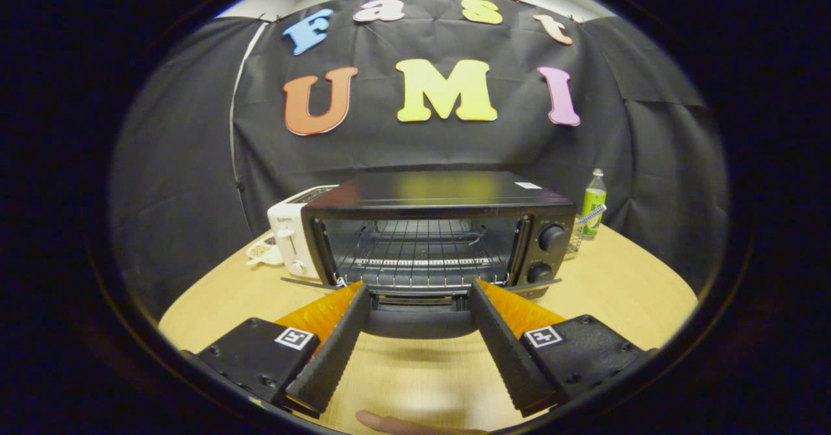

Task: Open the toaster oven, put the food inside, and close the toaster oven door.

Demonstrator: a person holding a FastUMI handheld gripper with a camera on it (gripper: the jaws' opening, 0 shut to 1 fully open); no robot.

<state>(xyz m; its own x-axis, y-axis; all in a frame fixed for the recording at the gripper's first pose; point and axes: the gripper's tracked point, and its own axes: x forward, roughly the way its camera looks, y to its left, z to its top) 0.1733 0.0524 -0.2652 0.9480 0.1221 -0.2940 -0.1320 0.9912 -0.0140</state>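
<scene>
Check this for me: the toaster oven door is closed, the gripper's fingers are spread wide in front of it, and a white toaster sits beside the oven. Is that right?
Not quite. The gripper view shows the toaster oven with its door dropped open, the wire rack exposed inside. The rest holds: the gripper has its fingers spread wide in front of the oven, and a white toaster sits beside it.

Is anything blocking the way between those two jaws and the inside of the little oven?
Nothing visible blocks it. The gripper has its jaws spread wide just in front of the toaster oven, whose door is dropped open and lies between them. The wire rack beyond looks bare. No food is seen yet.
</scene>
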